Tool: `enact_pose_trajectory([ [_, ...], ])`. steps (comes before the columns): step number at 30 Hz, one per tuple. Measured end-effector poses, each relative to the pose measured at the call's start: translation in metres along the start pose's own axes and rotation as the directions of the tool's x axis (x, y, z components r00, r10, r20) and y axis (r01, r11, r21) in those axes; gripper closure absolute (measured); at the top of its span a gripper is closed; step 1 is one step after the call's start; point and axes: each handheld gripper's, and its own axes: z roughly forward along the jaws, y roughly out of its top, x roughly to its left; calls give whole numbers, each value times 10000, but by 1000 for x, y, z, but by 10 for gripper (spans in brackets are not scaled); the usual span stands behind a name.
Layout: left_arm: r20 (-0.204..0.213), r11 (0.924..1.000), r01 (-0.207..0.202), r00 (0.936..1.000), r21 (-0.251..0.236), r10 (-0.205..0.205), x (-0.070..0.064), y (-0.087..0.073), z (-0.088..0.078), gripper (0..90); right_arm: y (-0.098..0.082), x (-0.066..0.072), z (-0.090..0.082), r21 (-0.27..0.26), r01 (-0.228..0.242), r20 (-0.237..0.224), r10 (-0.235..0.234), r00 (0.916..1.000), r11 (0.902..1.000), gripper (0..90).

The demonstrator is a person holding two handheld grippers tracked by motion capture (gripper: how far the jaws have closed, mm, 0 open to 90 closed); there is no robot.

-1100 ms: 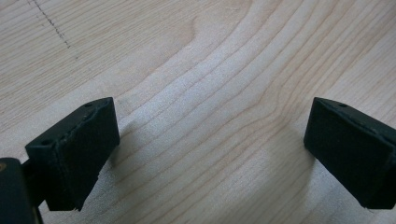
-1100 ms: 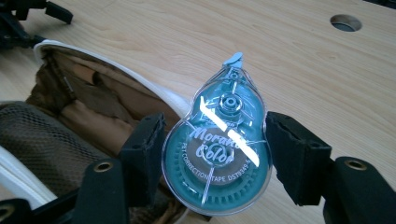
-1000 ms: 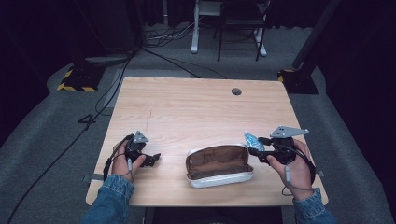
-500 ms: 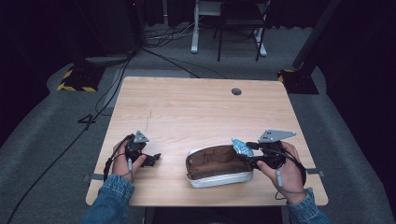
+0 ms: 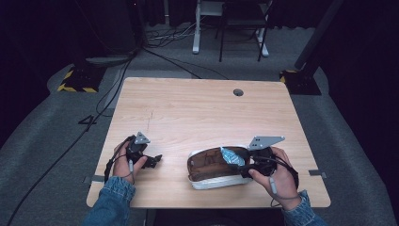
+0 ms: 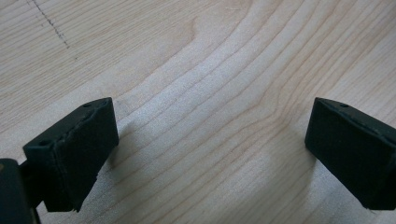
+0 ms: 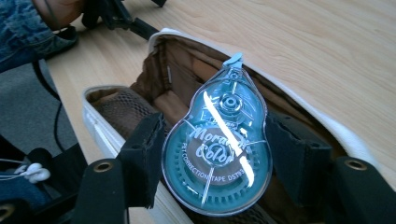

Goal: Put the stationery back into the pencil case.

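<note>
Table (image 5: pixel 197 113): correction tape (image 7: pixel 217 140) clamped between right tongs (image 7: pixel 215 154).

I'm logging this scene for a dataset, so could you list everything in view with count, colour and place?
correction tape dispenser: one, clear teal, clamped in the right gripper above the open case
pencil case: one, white outside, brown inside, open, near table edge
table: one, light wood
cable hole: one, dark, far right of tabletop
left gripper: one, black, jaws apart, resting on table at near left
right gripper: one, black, over the case's right end
</note>
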Motion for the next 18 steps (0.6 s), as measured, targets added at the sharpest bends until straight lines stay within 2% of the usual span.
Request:
enact_pose_trajectory([
  [18,2,10000,-19,10000,2,19,0,0,0,28,1,6,14,373,122,-1021,-83,9947,9992,397],
])
